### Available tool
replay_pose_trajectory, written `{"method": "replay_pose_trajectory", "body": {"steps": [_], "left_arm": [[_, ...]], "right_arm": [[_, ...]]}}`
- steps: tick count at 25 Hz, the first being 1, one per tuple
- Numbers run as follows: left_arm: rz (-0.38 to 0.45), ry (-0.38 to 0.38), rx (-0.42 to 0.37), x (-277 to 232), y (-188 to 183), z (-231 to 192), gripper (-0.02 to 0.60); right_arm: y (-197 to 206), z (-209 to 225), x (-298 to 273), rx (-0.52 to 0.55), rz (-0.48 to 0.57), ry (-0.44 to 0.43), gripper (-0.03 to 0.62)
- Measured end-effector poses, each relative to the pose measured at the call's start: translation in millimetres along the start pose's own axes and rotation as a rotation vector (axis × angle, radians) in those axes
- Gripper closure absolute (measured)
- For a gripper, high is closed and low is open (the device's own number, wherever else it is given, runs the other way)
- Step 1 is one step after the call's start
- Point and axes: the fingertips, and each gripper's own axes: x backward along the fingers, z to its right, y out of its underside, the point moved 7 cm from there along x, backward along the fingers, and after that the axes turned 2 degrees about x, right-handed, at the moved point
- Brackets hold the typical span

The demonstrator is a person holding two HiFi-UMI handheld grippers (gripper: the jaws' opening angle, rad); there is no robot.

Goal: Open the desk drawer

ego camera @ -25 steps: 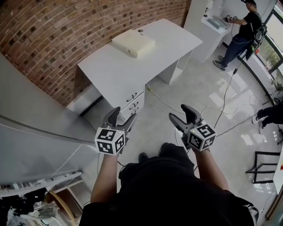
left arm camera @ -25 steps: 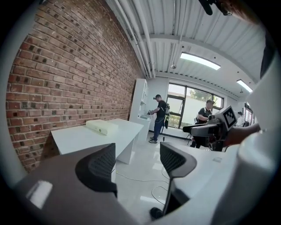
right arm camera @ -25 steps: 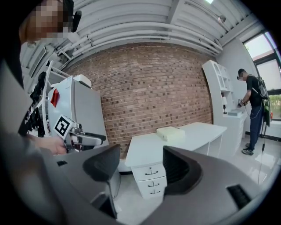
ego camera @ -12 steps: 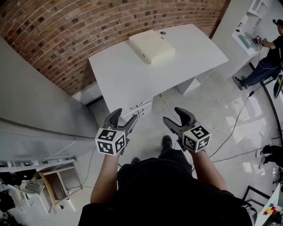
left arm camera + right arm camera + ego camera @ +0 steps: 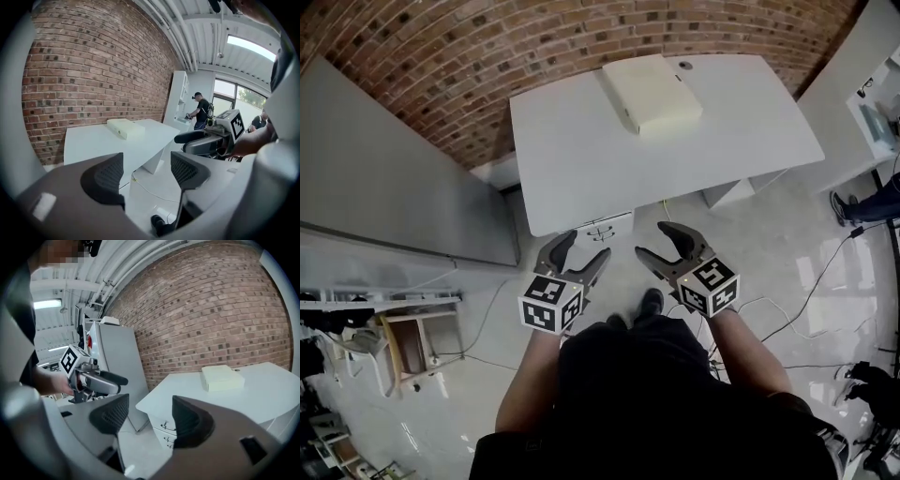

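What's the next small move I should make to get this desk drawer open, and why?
Probably ease the right tool forward and down toward the top drawer handle. Both tools hang open and empty, short of the desk. The right gripper view frames that handle between its spread jaws, while the left tool has no handle in its own view.
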Motion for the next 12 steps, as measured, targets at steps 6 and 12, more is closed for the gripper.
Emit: {"method": "replay_pose_trajectory", "body": {"steps": [6, 12], "left_arm": [[0.036, -0.031, 0.051, 23, 25, -11, 0.261], [0.038, -0.063, 0.101, 54, 68, -19, 0.262]], "right_arm": [[13, -30, -10, -0.009, -0.053, -0.035, 0.307], [21, -76, -25, 0.082, -0.162, -0.118, 0.307]]}}
